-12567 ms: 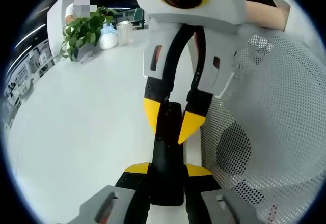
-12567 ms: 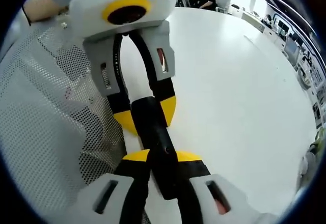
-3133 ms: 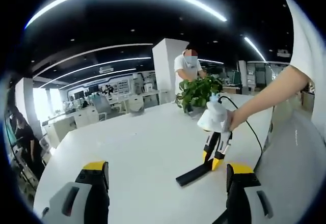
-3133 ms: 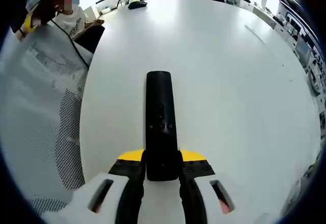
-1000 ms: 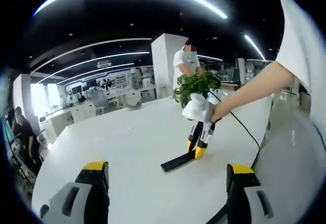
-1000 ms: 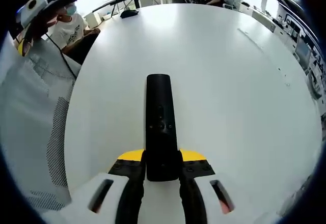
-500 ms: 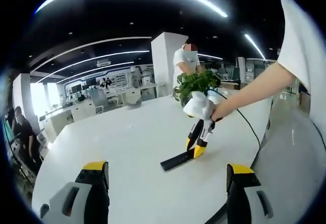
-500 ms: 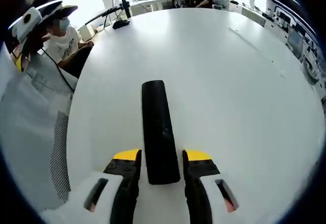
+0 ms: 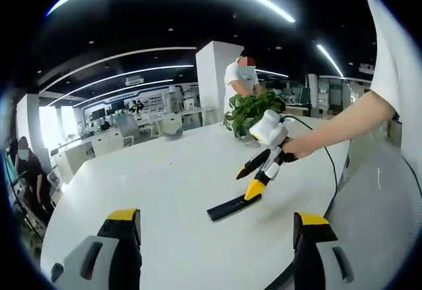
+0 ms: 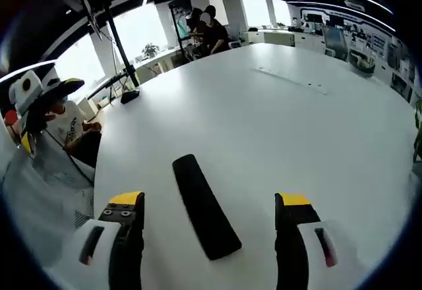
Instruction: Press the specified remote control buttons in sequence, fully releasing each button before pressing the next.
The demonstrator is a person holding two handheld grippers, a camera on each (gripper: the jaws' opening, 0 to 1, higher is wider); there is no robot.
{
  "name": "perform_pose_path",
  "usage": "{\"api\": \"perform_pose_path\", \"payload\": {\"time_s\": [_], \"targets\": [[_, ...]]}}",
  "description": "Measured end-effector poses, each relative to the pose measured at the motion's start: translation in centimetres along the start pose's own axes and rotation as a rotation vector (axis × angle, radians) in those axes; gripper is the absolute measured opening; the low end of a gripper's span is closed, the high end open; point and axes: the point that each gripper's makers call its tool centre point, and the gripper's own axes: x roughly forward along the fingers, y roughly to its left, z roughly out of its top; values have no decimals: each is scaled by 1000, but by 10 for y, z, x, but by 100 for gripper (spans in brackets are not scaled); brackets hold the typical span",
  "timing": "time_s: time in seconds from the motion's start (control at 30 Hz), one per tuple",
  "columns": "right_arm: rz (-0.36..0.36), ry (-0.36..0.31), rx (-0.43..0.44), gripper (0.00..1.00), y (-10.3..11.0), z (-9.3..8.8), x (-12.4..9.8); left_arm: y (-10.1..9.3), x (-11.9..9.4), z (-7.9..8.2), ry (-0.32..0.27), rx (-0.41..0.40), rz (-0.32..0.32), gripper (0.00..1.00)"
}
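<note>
Currently the right gripper [image 10: 210, 205] has its yellow-tipped jaws spread wide, holding nothing; the long black remote control [image 10: 205, 205] lies flat on the round white table [image 10: 316, 132] between them, touching neither jaw. Seen from the left gripper view, that same right gripper [image 9: 254, 178] hangs just above the remote control's [image 9: 233, 207] far end, gripped by a person's hand [image 9: 300, 146], with a black cable trailing from it. The left gripper [image 9: 214, 234] is likewise parted and empty, raised well back from the remote. Beyond, a green leafy potted plant [image 9: 249, 111] stands on the table, and a person in a white shirt [image 9: 241, 82] stands behind it.
</note>
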Motion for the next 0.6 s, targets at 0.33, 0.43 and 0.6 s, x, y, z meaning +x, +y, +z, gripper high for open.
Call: {"api": "perform_pose_path", "payload": {"time_s": [0.33, 0.43, 0.6], "targets": [[-91, -175, 19, 100, 9, 30, -24, 0, 0, 1, -7, -3, -3, 100], [-110, -199, 15, 100, 12, 35, -32, 0, 0, 1, -7, -3, -2, 100], [-131, -193, 11, 100, 14, 33, -38, 0, -1, 2, -13, -5, -3, 100]]}}
